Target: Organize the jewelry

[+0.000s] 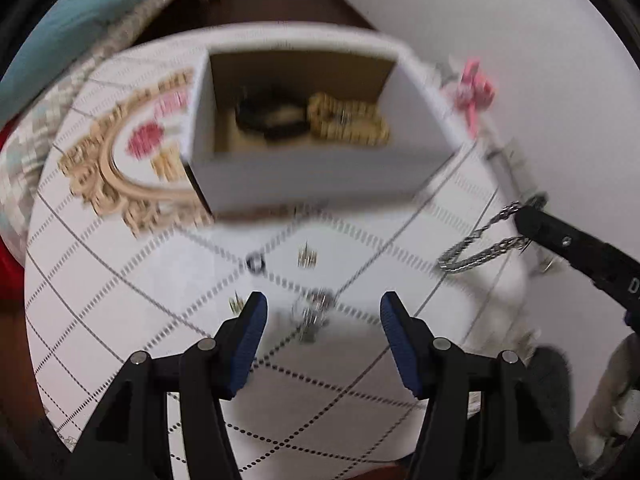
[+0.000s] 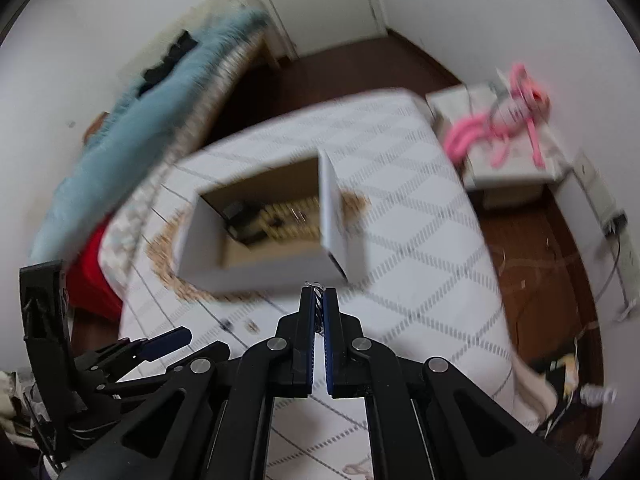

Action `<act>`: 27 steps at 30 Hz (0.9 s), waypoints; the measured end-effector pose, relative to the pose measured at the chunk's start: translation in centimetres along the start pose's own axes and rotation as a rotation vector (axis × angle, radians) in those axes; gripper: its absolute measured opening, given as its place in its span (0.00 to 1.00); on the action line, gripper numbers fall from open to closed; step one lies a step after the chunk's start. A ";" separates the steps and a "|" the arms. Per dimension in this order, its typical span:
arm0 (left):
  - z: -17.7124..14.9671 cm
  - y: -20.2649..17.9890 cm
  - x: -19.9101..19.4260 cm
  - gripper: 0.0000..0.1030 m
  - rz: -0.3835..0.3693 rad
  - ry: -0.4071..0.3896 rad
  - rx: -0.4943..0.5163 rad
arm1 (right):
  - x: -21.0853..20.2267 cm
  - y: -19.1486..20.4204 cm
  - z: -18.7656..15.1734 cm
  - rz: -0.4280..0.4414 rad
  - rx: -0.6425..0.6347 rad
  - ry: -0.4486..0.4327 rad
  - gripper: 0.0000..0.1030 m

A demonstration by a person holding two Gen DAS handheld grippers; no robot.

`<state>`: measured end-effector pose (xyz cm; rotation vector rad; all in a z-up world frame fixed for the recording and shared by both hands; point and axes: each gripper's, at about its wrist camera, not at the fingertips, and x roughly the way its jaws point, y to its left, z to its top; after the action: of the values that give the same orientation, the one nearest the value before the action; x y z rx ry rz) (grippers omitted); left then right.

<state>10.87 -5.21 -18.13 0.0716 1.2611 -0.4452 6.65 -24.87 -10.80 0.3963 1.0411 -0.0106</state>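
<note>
A white cardboard box stands on the quilted white surface; inside lie a black bracelet and a gold beaded piece. My left gripper is open above a small silver jewelry piece. A ring and small gold studs lie just beyond it. My right gripper is shut on a silver chain, which hangs in a loop in the left wrist view. The box stands just beyond the right gripper.
An ornate gold-framed tray with pink and gold items lies left of the box. A pink toy sits on a white nightstand to the right. A blue blanket lies on a bed at left.
</note>
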 end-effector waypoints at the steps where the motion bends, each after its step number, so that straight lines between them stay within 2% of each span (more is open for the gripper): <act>1: -0.3 -0.2 0.6 0.54 0.020 0.009 0.012 | 0.8 -0.6 -0.8 -0.012 0.012 0.022 0.04; 6: -0.9 -2.0 3.3 0.53 0.141 0.022 0.105 | 3.0 -2.5 -3.4 -0.038 0.056 0.067 0.04; 7: -1.1 -2.5 3.3 0.51 0.163 -0.002 0.129 | 3.3 -2.7 -3.7 -0.040 0.064 0.073 0.04; 9: -1.2 -3.0 3.3 0.31 0.149 -0.033 0.150 | 3.6 -3.0 -4.1 -0.048 0.074 0.078 0.04; 10: -1.2 -3.2 3.2 0.12 0.143 -0.038 0.151 | 3.7 -3.2 -4.2 -0.047 0.082 0.081 0.04; 12: -0.9 -3.1 3.2 0.11 0.108 -0.030 0.127 | 3.7 -3.5 -4.3 -0.050 0.090 0.083 0.04; 13: -0.8 -2.9 3.1 0.00 0.086 -0.032 0.108 | 3.7 -3.6 -4.3 -0.047 0.094 0.083 0.04; 21: -0.2 -1.8 -1.6 0.00 -0.036 -0.100 0.040 | 1.6 -2.9 -2.7 0.003 0.100 0.042 0.04; 27: 1.8 -0.8 -7.2 0.00 -0.100 -0.203 -0.007 | -1.1 -1.1 -0.7 0.049 0.069 -0.017 0.04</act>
<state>10.48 -4.42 -10.68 -0.0423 1.0696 -0.5206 5.29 -25.84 -10.53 0.4831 1.0156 -0.0061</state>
